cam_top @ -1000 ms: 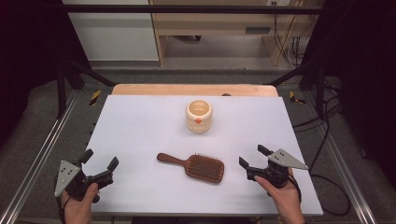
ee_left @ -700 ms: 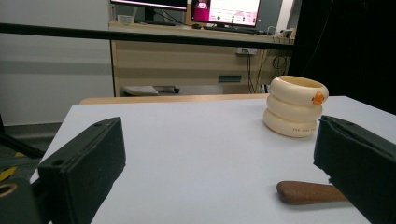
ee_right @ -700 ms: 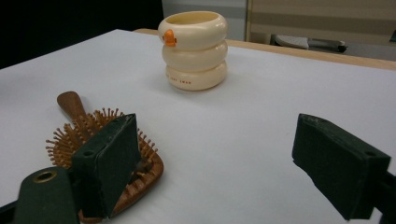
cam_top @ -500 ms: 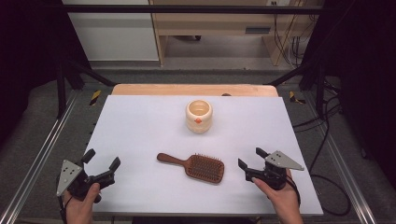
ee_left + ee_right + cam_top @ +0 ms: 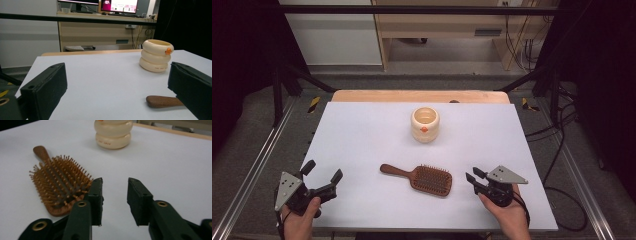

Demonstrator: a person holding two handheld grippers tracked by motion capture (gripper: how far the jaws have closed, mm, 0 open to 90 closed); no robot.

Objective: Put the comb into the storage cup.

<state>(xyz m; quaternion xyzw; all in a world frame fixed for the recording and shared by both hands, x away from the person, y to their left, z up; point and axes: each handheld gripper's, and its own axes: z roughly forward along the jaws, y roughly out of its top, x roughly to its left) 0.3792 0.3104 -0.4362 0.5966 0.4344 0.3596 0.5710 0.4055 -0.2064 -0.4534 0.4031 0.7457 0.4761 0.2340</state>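
On the white table: hairbrush and cup, both grippers clear of them
Cream ringed cup upright at 12 o'clock; wooden hairbrush at centre, bristles up, handle toward 9; left gripper at 8, jaws wide apart, empty; right gripper at 4, beside the brush head, jaws just closing, narrow gap, nothing between

You find only one bit of lettering: a short line of small reddish print low on the side of the cream, ring-stacked ceramic cup, on its bottom ring, too small for you to read. The same print shows blurred in the right gripper view. The lit monitor screen on the desk behind shows coloured panels whose text you cannot make out.
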